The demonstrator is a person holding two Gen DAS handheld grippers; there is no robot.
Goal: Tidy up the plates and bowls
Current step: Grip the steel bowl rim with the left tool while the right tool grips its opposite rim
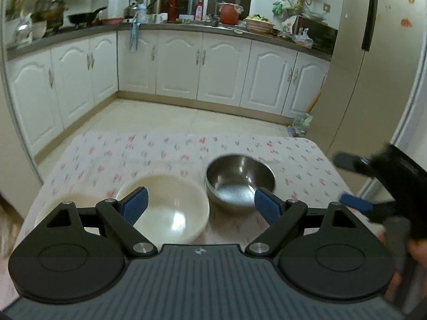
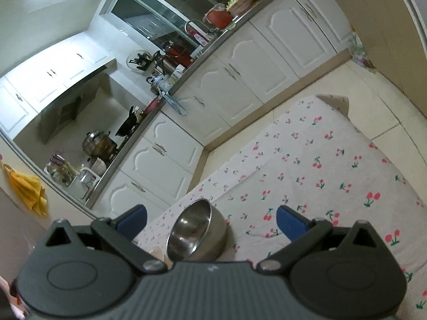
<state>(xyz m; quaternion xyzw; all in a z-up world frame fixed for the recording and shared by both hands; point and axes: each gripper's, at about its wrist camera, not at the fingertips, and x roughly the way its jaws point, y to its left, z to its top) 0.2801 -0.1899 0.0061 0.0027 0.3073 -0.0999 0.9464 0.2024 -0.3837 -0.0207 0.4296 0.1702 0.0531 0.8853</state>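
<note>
Both claws are spread wide and hold nothing. Your left claw hangs over the near edge of the surface, which is covered in a cherry-print cloth. The right claw is tilted, with the steel bowl between its fingers but no contact that I can see.

Where things are:
- Steel bowl sits upright near the front of the surface, right of the cream bowl. The two are just beside each other; I can't tell if the rims touch.
- A pale rim shows left of the cream bowl, mostly hidden behind the claw. It could be a plate or another bowl.

Handling, my read:
- Steel bowl: likely light, rigid, slick. Round wall gives no flat to pinch, so take it at the rim, one finger inside and one outside. Expect it to swing.
- Cream bowl: looks glazed or plastic, glossy. If ceramic, it's heavier and will chip. Grip it at the rim too and set it down gently.

Contents: both bowls look empty, only glare inside. Nesting looks workable, the steel bowl into the wider cream one.
</note>
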